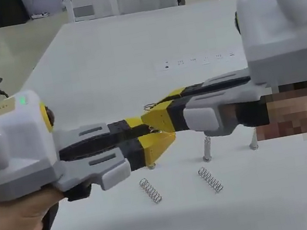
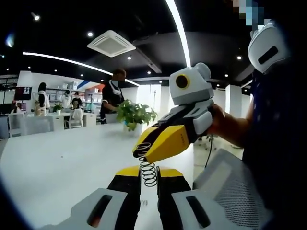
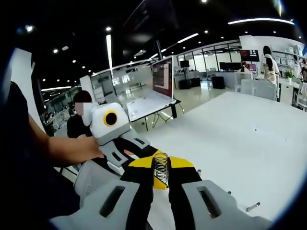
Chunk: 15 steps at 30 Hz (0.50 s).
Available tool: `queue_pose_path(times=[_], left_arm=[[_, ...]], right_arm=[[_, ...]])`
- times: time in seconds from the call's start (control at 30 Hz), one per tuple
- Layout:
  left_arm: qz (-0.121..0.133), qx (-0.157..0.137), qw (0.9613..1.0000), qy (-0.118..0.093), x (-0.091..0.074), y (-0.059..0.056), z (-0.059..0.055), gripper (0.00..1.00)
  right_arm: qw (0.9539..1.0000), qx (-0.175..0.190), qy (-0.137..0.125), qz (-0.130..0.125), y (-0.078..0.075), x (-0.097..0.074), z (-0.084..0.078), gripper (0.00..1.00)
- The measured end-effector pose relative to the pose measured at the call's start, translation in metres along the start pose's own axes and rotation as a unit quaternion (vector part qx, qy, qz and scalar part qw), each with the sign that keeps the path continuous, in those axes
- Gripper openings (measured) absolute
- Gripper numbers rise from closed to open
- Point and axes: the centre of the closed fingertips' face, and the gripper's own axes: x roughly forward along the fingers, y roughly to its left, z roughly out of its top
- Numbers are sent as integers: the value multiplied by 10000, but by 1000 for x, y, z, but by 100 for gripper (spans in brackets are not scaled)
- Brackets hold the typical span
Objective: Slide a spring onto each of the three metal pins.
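Nearest the person, on the worktop (image 1: 102,58), two loose springs lie flat, the left spring (image 1: 150,190) well apart from the right spring (image 1: 210,179). Just beyond them stands the row of upright pins: the middle pin (image 1: 206,149), the right pin (image 1: 254,145) and, half hidden under a yellow jaw, the left pin (image 1: 151,166). Above that row the left gripper (image 1: 148,134) and right gripper (image 1: 162,113) meet tip to tip. Each is closed on the same held spring (image 2: 149,172), the left at its lower coils and the right at its top coil. With one spring aloft and two lying loose, no pin appears loaded; all three placements seemingly remain.
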Motion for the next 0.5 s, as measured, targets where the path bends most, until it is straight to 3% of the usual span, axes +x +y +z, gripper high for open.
queue_pose_path(times=[0.13,0.23,0.37,0.43,0.5], left_arm=[[-40,324,9992,210,0,-2,-6,3],[-85,656,9966,490,2,-5,-13,3],[-218,931,9925,765,6,-12,-21,3],[-309,1143,9882,969,8,-16,-27,3],[-384,1301,9842,1140,9,-20,-32,3]], right_arm=[[9997,-126,224,57,3,-3,-7,8],[9975,-367,589,97,6,-5,-17,8],[9923,-671,1024,169,8,-8,-27,8],[9885,-755,1292,232,9,-10,-33,8],[9818,-938,1620,308,8,-14,-41,8]])
